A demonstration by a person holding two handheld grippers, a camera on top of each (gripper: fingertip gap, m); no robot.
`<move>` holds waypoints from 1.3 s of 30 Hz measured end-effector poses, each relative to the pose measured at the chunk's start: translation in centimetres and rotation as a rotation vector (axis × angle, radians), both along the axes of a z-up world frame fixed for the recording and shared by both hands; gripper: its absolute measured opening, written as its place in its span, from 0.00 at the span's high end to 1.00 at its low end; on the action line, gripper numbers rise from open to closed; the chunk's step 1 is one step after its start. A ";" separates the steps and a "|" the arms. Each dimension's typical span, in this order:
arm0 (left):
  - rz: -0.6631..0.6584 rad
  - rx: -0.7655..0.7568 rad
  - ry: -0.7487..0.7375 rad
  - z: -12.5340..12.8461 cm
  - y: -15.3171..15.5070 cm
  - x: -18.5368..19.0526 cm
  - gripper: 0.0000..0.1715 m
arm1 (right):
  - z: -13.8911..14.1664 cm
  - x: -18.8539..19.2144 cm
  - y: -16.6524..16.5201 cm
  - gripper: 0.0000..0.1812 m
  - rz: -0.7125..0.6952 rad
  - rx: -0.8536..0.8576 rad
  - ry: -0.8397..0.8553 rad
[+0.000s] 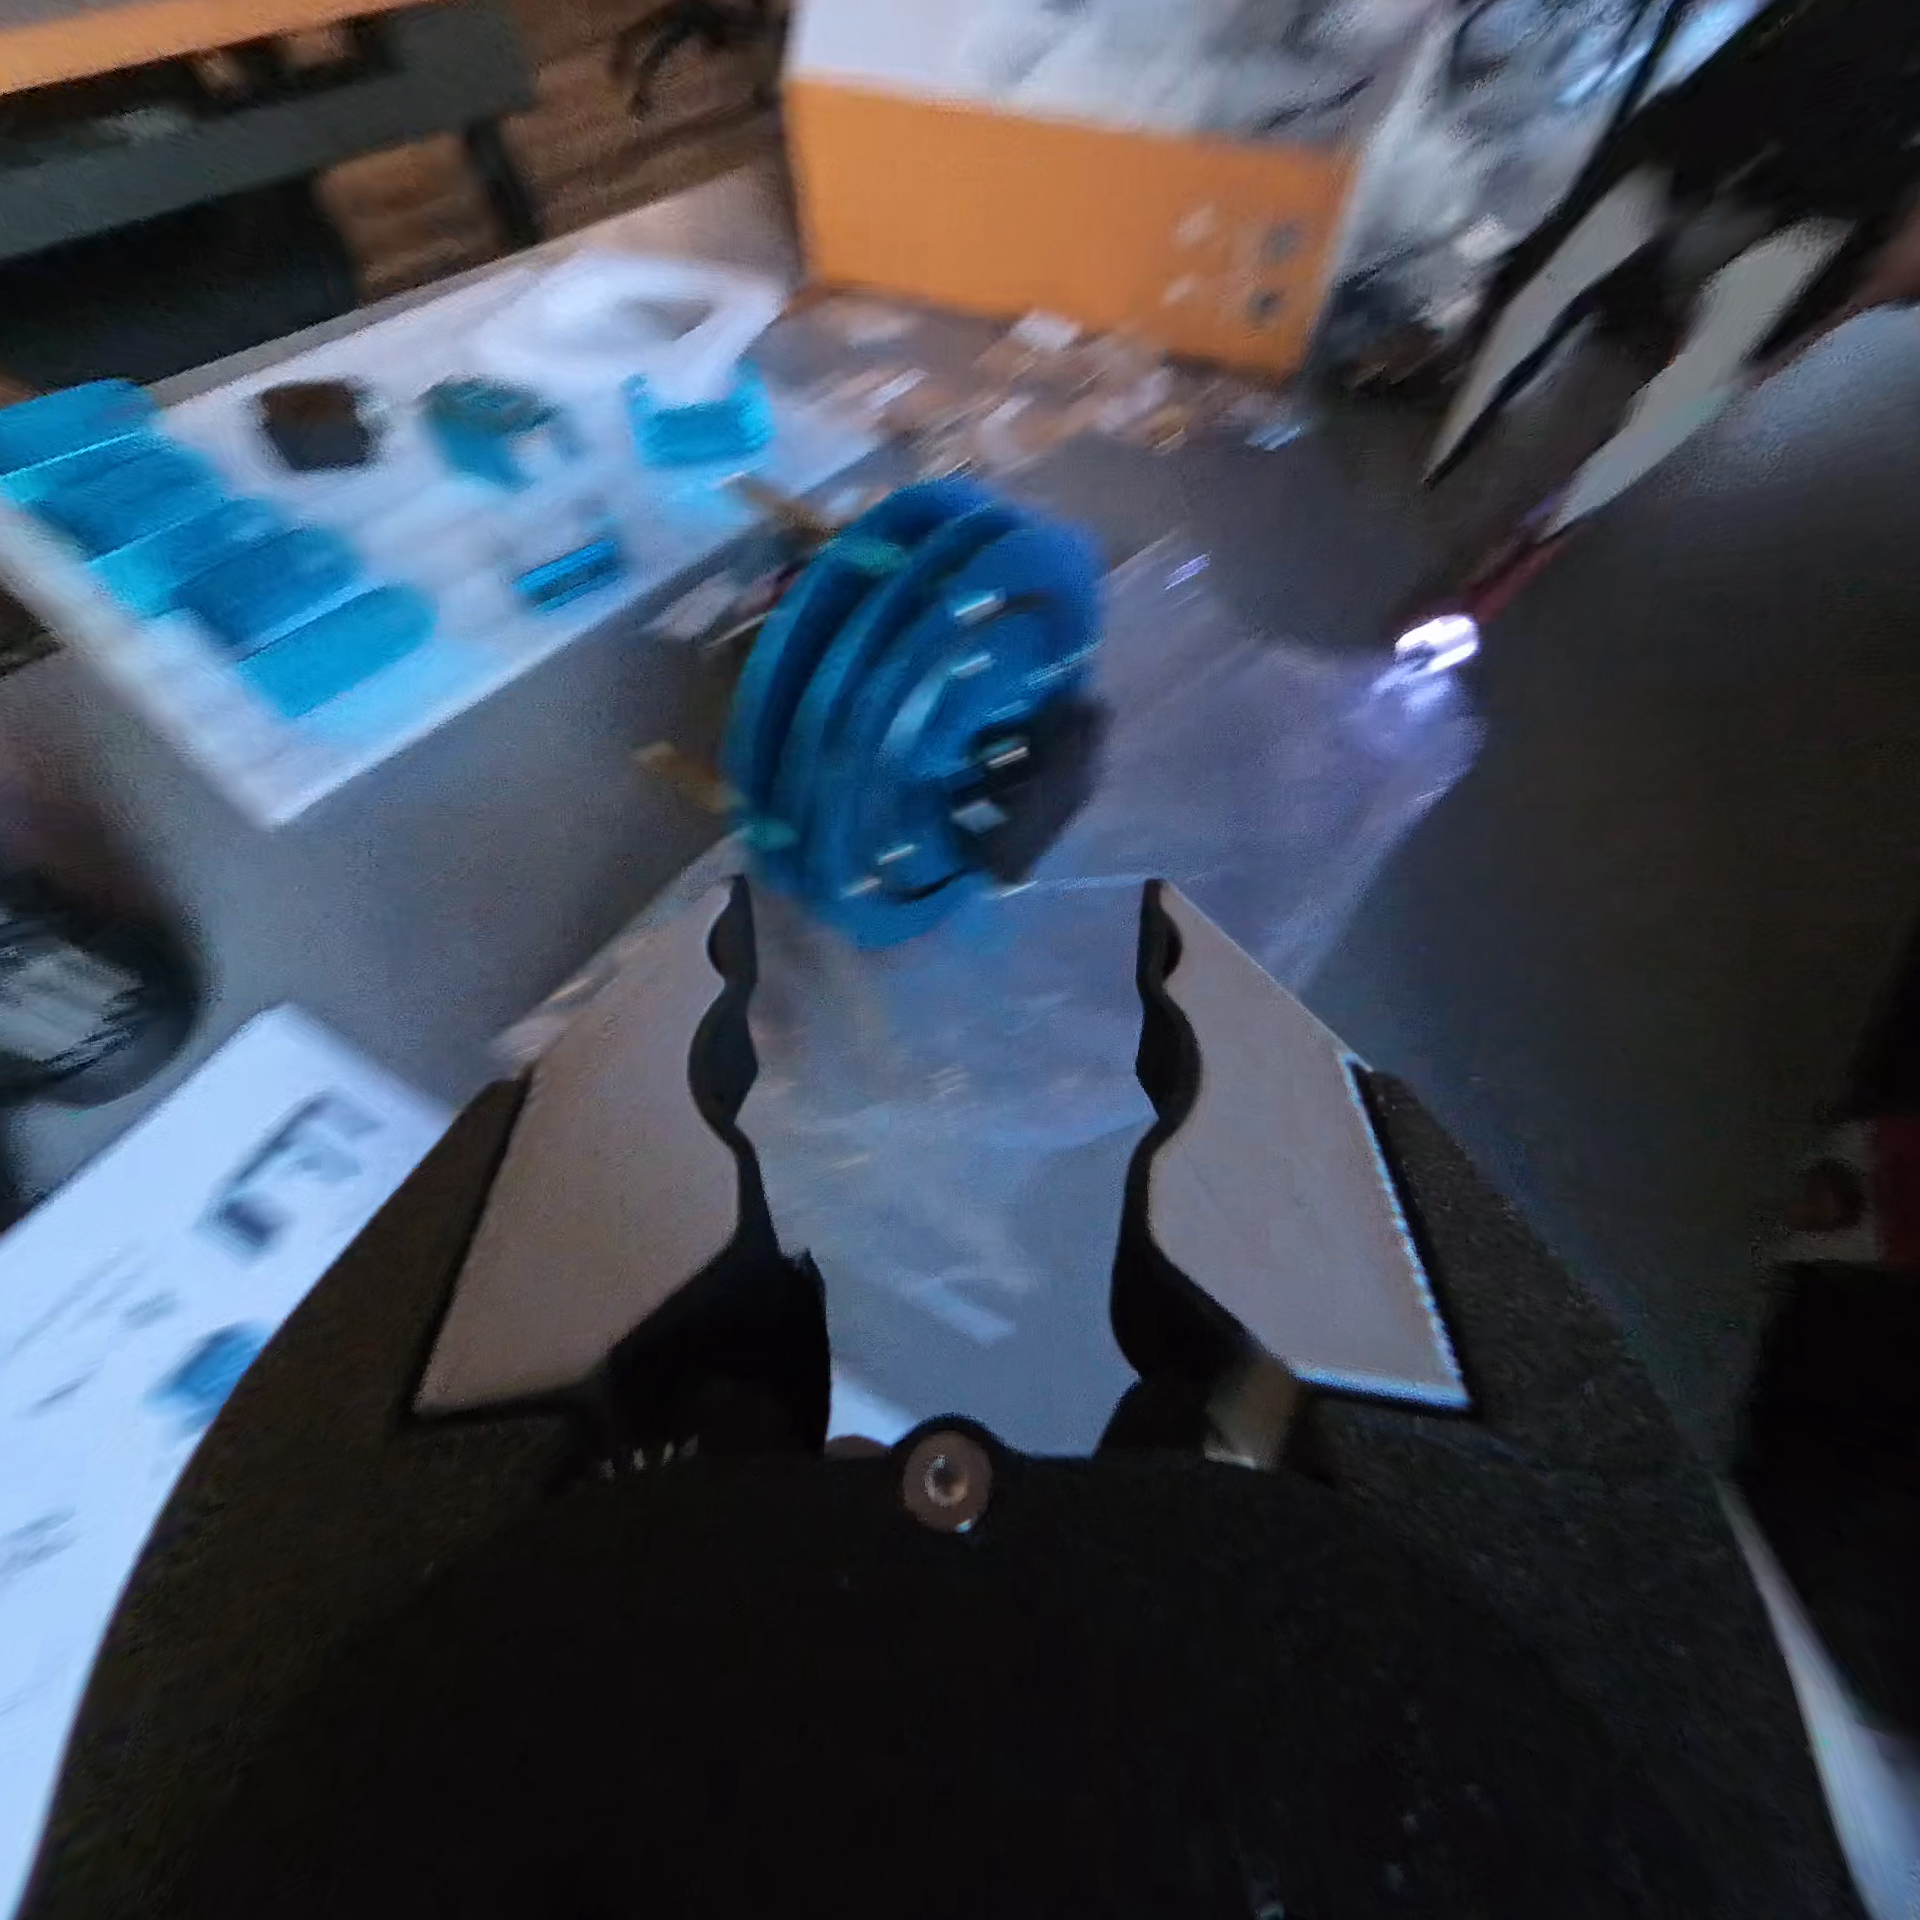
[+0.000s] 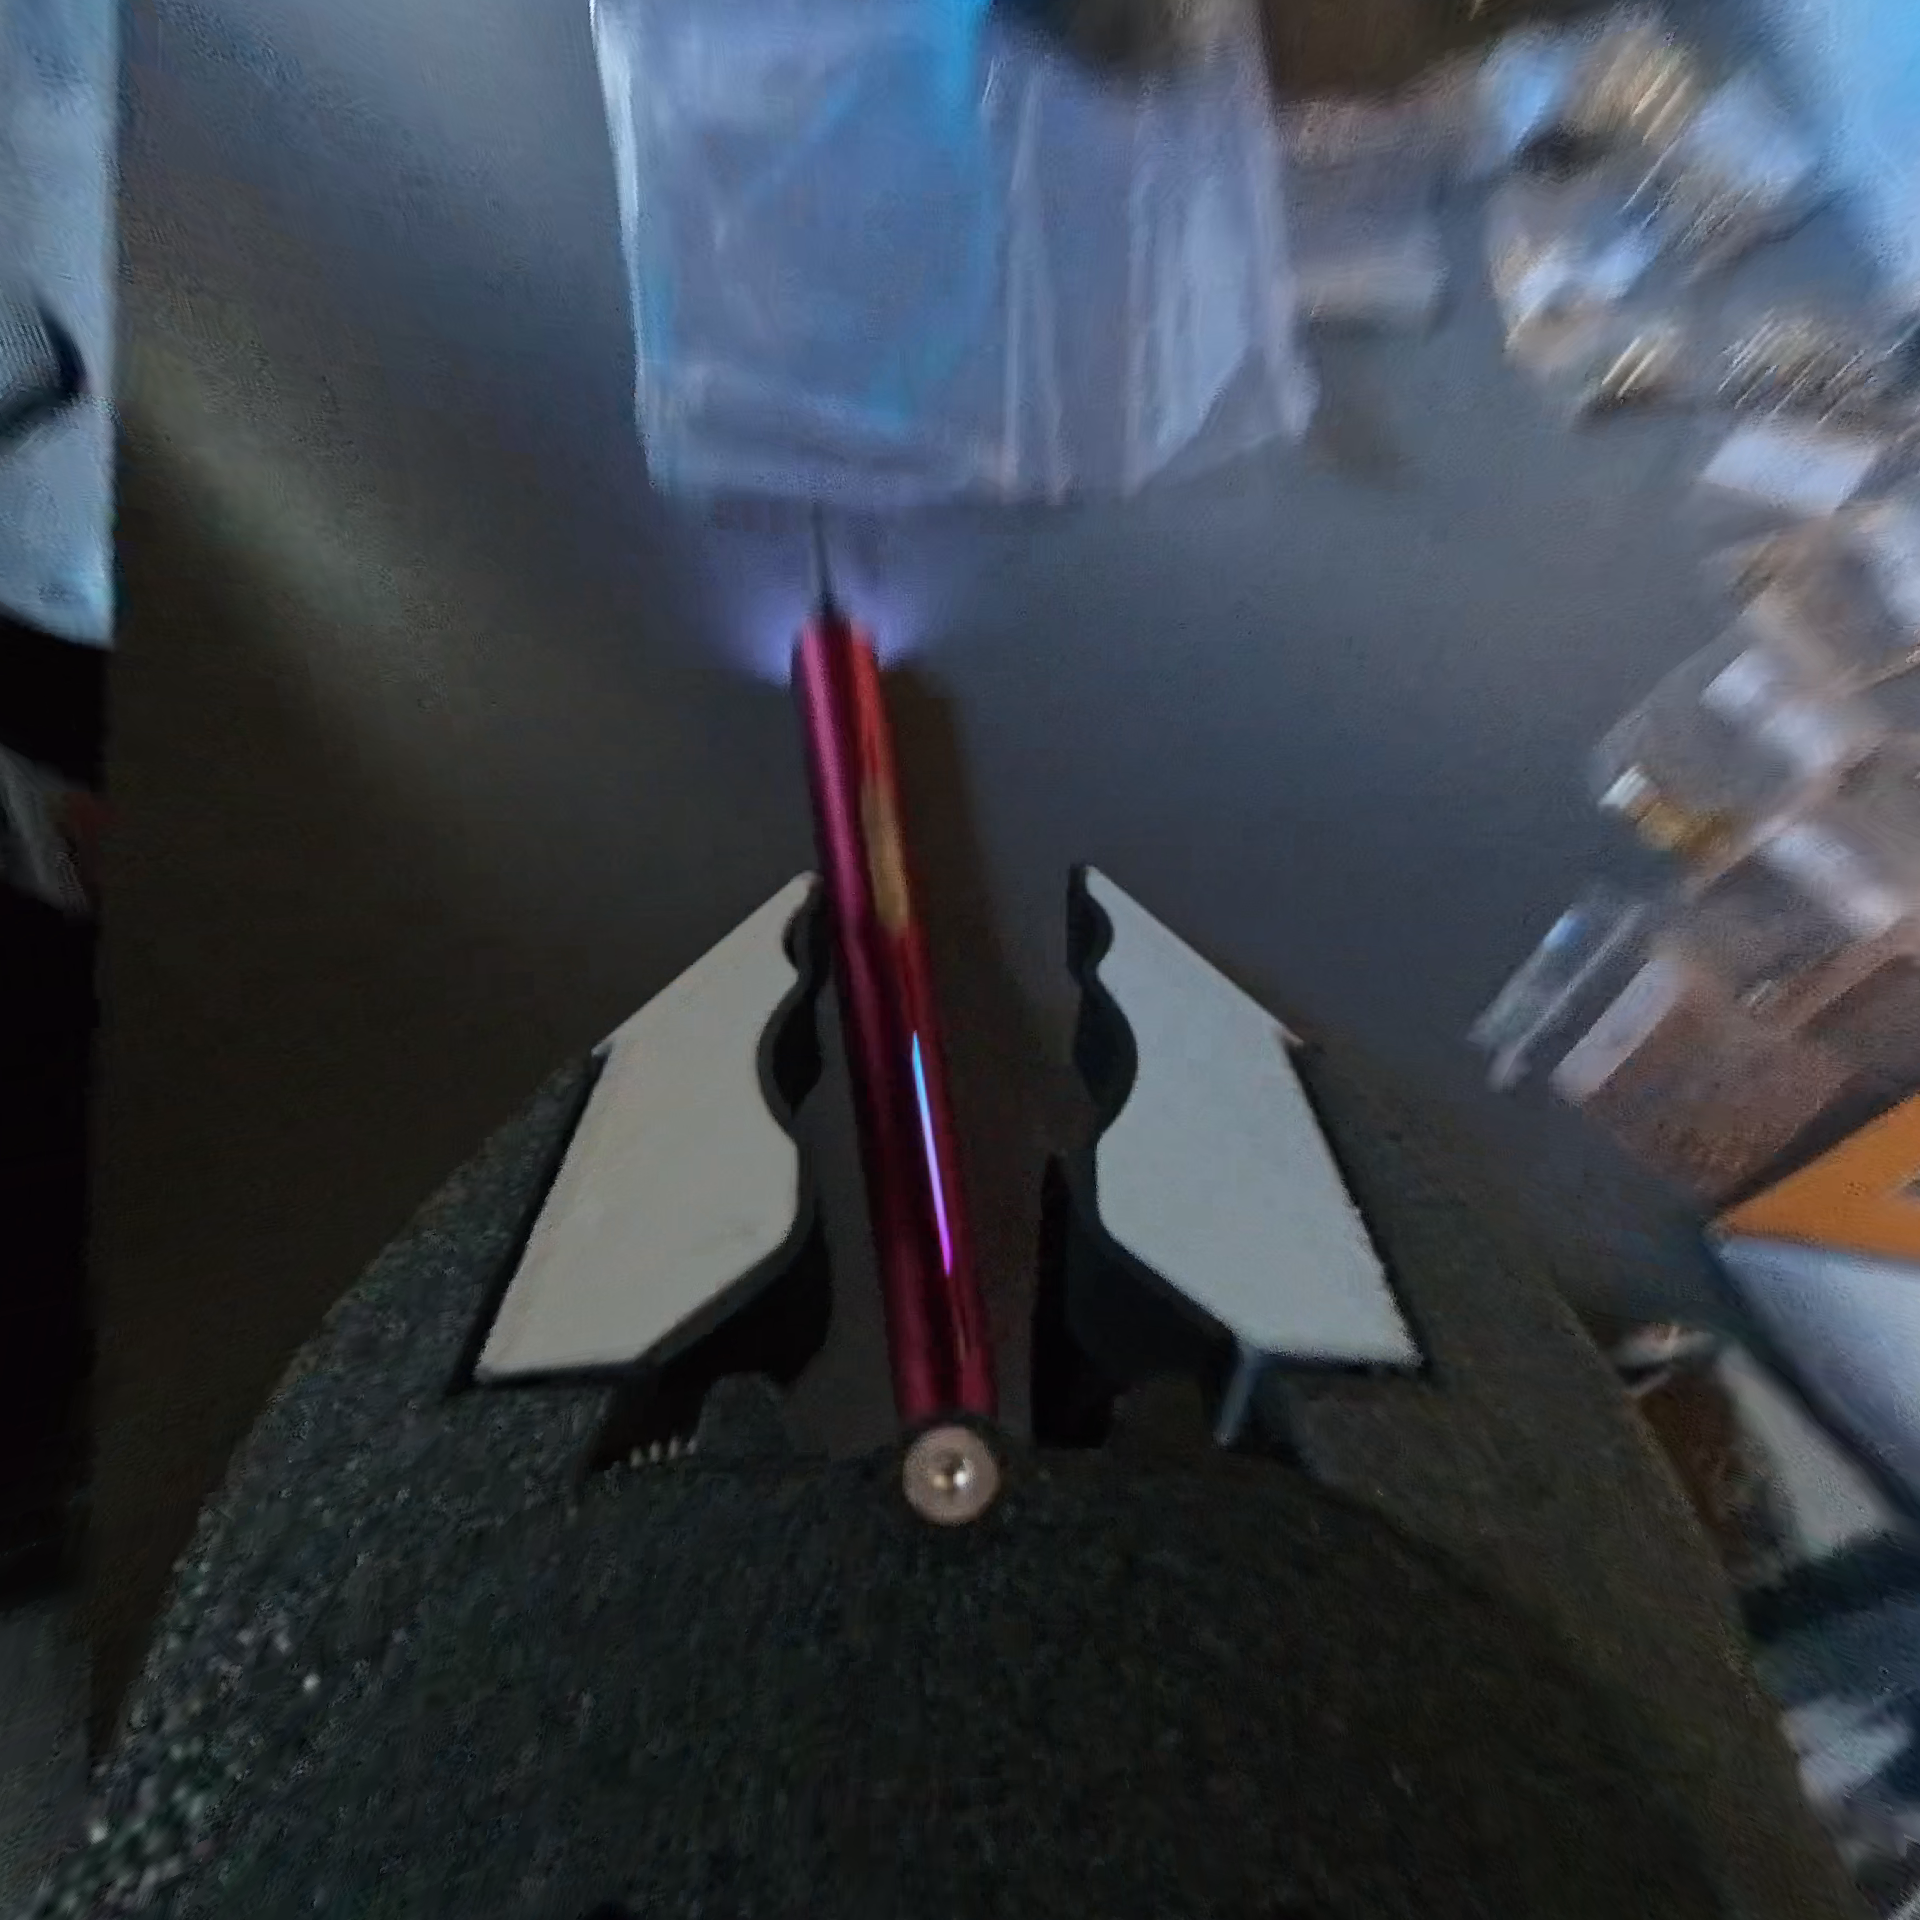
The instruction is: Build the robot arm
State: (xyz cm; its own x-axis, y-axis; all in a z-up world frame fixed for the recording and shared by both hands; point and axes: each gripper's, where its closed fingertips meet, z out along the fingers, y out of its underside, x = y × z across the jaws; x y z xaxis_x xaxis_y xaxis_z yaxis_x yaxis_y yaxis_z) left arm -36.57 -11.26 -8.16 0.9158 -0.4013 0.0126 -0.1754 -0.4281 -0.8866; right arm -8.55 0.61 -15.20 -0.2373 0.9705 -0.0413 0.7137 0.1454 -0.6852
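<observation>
My left gripper (image 1: 940,894) is open just short of a blue round part (image 1: 914,717) with small metal pins, which sits on a clear plastic bag (image 1: 935,1122) that runs under the jaws. My right gripper (image 2: 945,878) holds a dark red pen-shaped tool (image 2: 894,1039) along its axis, though a dark gap shows beside the right finger. The tool's thin tip glows and points at a blurred clear bag (image 2: 935,260) with blue inside. The right gripper (image 1: 1507,499) also shows at the upper right of the left wrist view, the lit tool tip (image 1: 1439,639) at the bag's edge.
A white tray (image 1: 343,758) with several blue parts lies on the grey table (image 1: 468,883) at left. An orange box (image 1: 1060,208) stands behind. A white printed sheet (image 1: 156,1299) lies at lower left. Small clear packets (image 2: 1714,623) are piled at right. Both views are motion-blurred. The gap from one gripper's tips to the other's is roughly 30 cm.
</observation>
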 end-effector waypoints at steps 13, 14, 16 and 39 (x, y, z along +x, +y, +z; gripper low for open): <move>-0.358 -0.074 0.080 -3.8 5.9 -1.7 0.72 | 3.0 -22.8 -1.9 0.68 0.121 -0.029 0.335; -0.366 -0.094 0.050 -3.8 5.7 -1.6 0.78 | 3.1 -23.0 -1.9 0.70 0.127 -0.030 0.346; -0.331 -0.097 0.018 -3.7 5.9 -1.7 0.79 | 3.0 -23.1 -2.3 0.82 0.147 -0.077 0.326; -0.247 -0.942 -0.714 -2.1 -0.6 0.8 0.79 | 4.8 -20.7 -8.5 0.83 0.076 -1.081 -0.326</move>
